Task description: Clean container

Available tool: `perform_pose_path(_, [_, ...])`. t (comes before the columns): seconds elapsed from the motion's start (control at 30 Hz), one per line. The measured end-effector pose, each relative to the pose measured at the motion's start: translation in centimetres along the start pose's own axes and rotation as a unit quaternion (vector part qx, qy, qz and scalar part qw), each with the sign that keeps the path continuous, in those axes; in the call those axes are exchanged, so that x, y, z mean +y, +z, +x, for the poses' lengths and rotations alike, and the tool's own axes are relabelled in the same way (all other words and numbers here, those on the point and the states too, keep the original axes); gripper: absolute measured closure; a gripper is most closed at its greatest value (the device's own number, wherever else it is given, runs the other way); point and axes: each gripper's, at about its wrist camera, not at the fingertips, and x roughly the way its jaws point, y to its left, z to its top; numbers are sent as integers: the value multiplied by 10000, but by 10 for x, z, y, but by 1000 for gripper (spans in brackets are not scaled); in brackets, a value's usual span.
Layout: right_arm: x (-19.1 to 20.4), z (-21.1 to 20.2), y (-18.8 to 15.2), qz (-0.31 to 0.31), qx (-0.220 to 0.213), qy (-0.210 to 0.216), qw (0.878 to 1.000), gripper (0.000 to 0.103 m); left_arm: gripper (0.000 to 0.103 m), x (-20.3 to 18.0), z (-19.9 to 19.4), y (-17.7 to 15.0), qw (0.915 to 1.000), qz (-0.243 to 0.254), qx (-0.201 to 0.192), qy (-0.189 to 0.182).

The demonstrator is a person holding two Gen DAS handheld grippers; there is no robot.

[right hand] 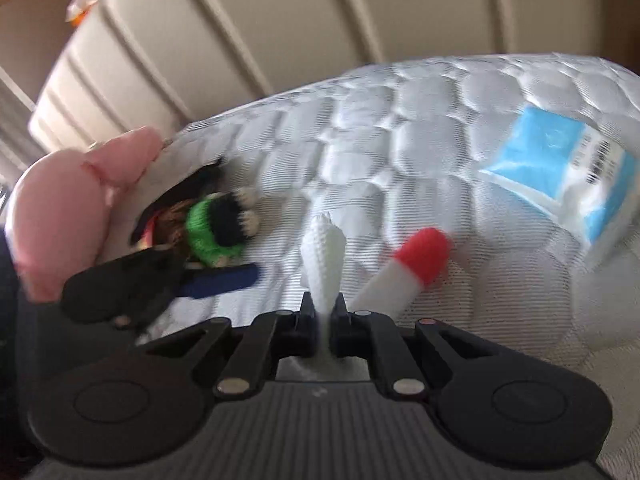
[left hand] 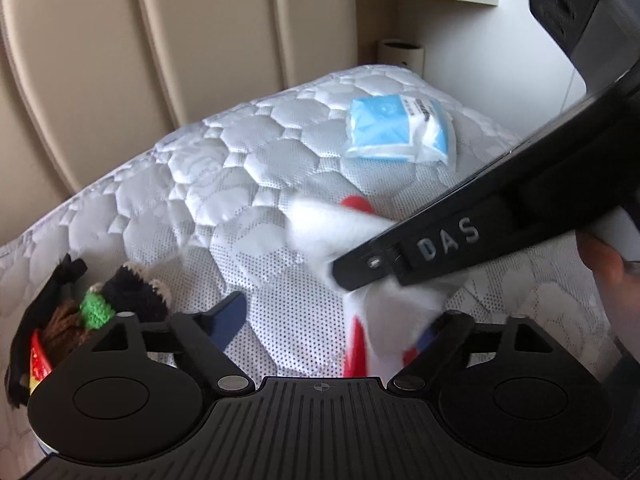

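Container (right hand: 132,196): pale; only an edge shows at the left of the right wrist view, with toys spilling out of it; in the left wrist view it is mostly hidden behind the left gripper's body at the lower left.
Toys in container (left hand: 100,308): a knitted green and black piece with cream trim, brown yarn, black fabric, a bit of red and yellow; all bunched at the container's mouth.
White cloth (right hand: 324,256): a thin white piece, pinched between the right gripper's fingers and standing up out of them; blurred in the left wrist view.
Right gripper (right hand: 322,312): clenched on the white cloth, jaws almost together; seen from the left wrist camera as a long black bar coming in from the right.
Red-tipped toy (right hand: 412,268): white body with a red end, lying on the mattress just right of the cloth.
Left gripper (left hand: 324,320): released, jaws wide apart, blue pads; the white cloth and the red piece lie in the gap near its right finger, and the pads do not press on them.
Mattress (left hand: 224,184): white, quilted, under everything.
Blue packet (left hand: 396,132): blue and white with a barcode label, on the mattress, well apart from the container.
Pink toy (right hand: 64,208): soft, at the far left, beside the container.
Headboard (left hand: 140,60): beige, padded, behind the mattress.
Hand (left hand: 608,264): partly visible at the right edge.
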Motion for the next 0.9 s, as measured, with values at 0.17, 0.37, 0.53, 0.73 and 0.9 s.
perform_pose_path(0.17, [-26, -6, 3, 257, -134, -632, 9976, 94, 10, 16, -12, -2, 9982, -507, 0, -329])
perform_pose_path(0.37, [-31, -30, 7, 164, -424, -844, 9954, 94, 2, 66, -30, -9, 9612, -2377, -158, -1388])
perform_pose_path(0.53, [-23, -41, -11, 393, -35, -67, 9992, 94, 2, 84, -30, -16, 9348, -3128, -244, -1665])
perform_pose_path(0.73, [1, -18, -20, -444, 807, 69, 9957, 94, 2, 86, -26, -17, 9075, -3477, -343, -2332])
perform_pose_path(0.9, [-23, -5, -6, -693, 907, -872, 9896, 94, 0, 79, -10, -19, 8661, -3591, -70, -3478])
